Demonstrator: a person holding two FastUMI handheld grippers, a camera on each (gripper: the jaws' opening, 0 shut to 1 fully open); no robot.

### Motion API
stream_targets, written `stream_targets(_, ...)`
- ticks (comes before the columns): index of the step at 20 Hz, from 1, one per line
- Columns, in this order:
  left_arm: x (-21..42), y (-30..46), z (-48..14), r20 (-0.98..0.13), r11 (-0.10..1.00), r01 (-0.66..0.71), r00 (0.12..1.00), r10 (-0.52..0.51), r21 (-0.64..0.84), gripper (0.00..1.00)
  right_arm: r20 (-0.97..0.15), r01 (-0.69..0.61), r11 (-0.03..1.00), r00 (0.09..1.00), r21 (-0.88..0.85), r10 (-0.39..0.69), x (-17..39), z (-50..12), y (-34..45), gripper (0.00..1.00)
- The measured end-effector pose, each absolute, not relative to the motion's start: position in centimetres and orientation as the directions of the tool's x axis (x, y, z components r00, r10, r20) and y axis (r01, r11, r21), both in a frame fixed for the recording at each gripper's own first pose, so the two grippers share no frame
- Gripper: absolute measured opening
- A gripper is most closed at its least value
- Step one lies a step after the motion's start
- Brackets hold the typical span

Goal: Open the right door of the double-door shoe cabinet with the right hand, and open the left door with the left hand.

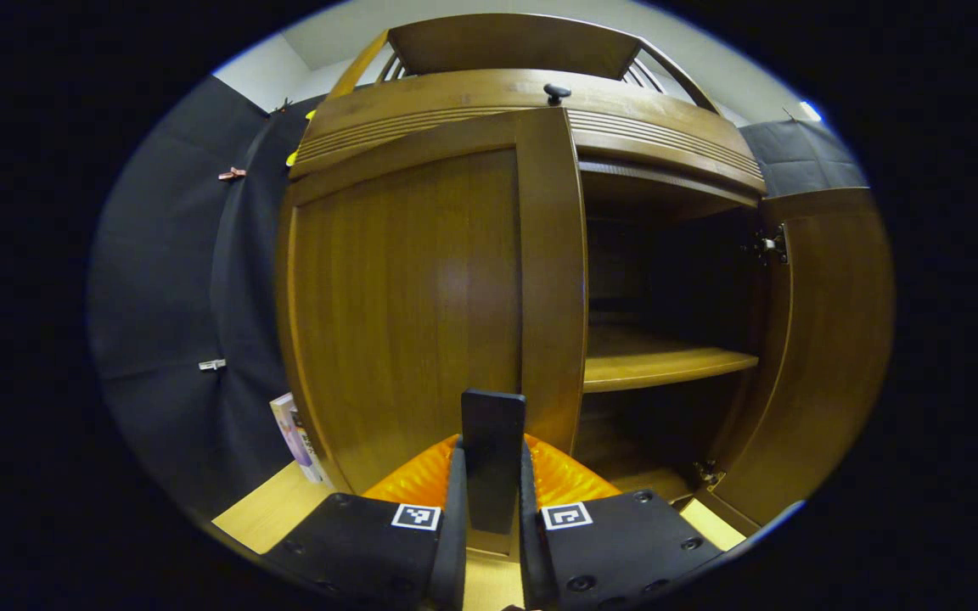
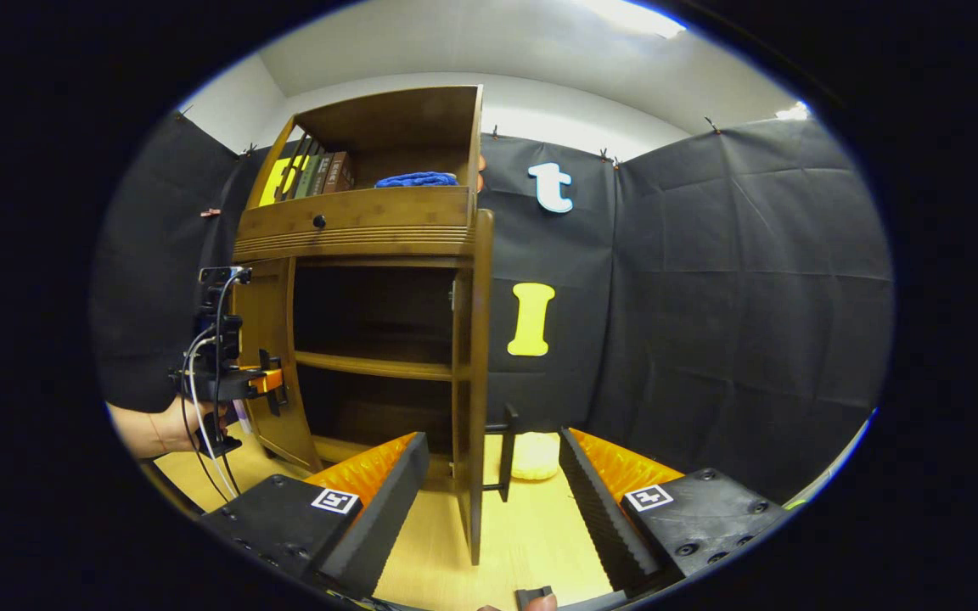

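The wooden shoe cabinet [image 1: 421, 280] stands close in front of me in the left gripper view. My left gripper [image 1: 493, 509] is shut on the dark vertical handle [image 1: 493, 441] of the left door [image 1: 404, 297], which looks slightly ajar. The right door [image 1: 829, 339] is swung wide open, baring a shelf [image 1: 659, 361]. In the right gripper view the right door [image 2: 479, 382] stands edge-on with its handle [image 2: 506, 454] facing right. My right gripper [image 2: 493, 501] is open, a little back from that door's edge. A hand [image 2: 149, 428] holds the left gripper [image 2: 234, 382] at the left door [image 2: 272, 373].
A drawer with a round knob [image 2: 318, 221] sits above the doors. Books [image 2: 311, 174] and a blue cloth [image 2: 417, 180] lie on the top shelf. A pale round object [image 2: 534, 454] rests on the wooden floor [image 2: 531, 535] behind the right door. A flat box [image 1: 295, 437] leans left of the cabinet.
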State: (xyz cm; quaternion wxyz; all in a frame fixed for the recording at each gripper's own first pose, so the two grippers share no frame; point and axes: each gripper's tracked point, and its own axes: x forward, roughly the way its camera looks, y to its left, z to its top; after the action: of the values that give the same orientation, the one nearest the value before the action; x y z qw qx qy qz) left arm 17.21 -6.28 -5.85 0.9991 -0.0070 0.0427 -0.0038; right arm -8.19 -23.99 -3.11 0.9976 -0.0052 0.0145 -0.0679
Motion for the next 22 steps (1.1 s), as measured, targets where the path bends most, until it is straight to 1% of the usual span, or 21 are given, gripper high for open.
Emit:
stream_targets(4, 13.4, -3.9, -6.0, -0.09, 0.999, -0.01, 0.996, 0.007, -0.032, 0.28, -0.019, 0.102, 0.995, 0.995, -0.01, -0.102, -7.1, -2.8, -21.5, 0.98)
stream_targets(10, 9.6, 0.0, -6.3, -0.085, 0.999, -0.04, 0.996, 0.037, -0.029, 0.25, -0.007, 0.046, 0.999, 0.999, -0.006, -0.046, -5.7, -2.4, -17.2, 0.98)
stream_targets(12, 8.5, 1.3, -6.4, -0.087, 0.998, -0.049, 0.995, 0.046, -0.034, 0.24, -0.006, 0.036, 0.999, 0.999, 0.006, -0.036, -5.3, -2.4, -15.9, 0.99)
stream_targets(13, 8.0, 2.0, -6.4, -0.087, 0.998, -0.054, 0.995, 0.051, -0.033, 0.23, -0.007, 0.032, 0.999, 0.999, 0.01, -0.032, -5.4, -2.5, -15.3, 0.98)
stream_targets(22, 5.5, 7.7, -6.6, -0.078, 0.998, -0.055, 0.995, 0.054, -0.019, 0.14, -0.006, 0.022, 0.999, 1.0, 0.034, -0.022, -5.1, -2.5, -10.4, 0.98)
